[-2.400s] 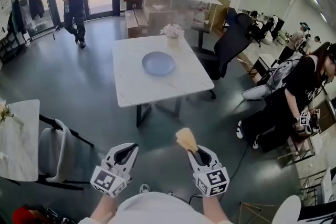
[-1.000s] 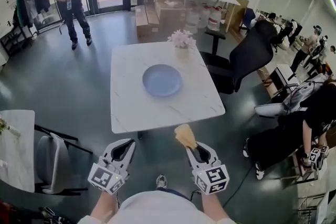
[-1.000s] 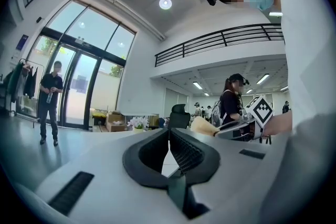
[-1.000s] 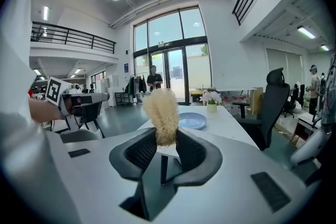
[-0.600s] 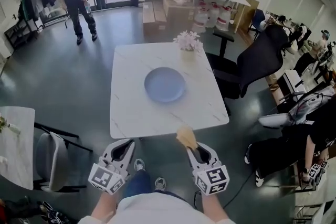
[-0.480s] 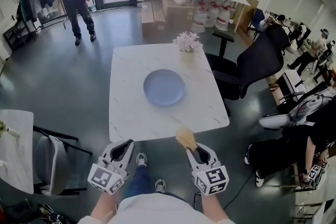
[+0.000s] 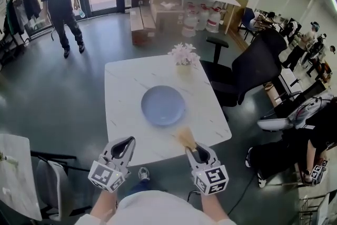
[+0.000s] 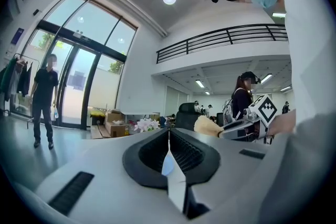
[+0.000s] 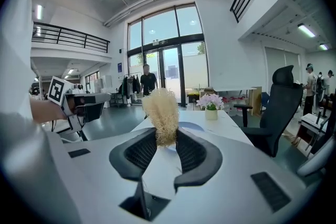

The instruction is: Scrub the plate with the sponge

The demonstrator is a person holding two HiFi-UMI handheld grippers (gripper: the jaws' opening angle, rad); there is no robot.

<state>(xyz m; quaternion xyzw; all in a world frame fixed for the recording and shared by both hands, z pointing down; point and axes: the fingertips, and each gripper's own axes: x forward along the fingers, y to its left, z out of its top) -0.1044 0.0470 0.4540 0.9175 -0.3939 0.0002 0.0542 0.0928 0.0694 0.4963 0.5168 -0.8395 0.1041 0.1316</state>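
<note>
A round blue plate (image 7: pixel 162 105) lies in the middle of a white marble table (image 7: pixel 124 87). My right gripper (image 7: pixel 190 149) is shut on a tan fibrous sponge (image 7: pixel 185 138), which sticks up past the jaws over the table's near edge, short of the plate. In the right gripper view the sponge (image 9: pixel 161 113) stands between the jaws of the right gripper (image 9: pixel 166 136), with the plate (image 9: pixel 190 126) behind it. My left gripper (image 7: pixel 126 144) is shut and empty at the near edge, left of the plate. The left gripper view shows the left gripper (image 8: pixel 169 136) with its jaws together and the sponge (image 8: pixel 206 126) off to the right.
A small vase of pale flowers (image 7: pixel 182 55) stands at the table's far edge. A black office chair (image 7: pixel 247 68) sits to the table's right. A person (image 7: pixel 58 5) stands by the glass doors, and cardboard boxes (image 7: pixel 152 5) lie beyond the table. Another white table (image 7: pixel 16 182) is at the left.
The table and plate have come closer in the head view. Both grippers, earlier over bare floor, now reach the table's near edge. The sponge stays gripped.
</note>
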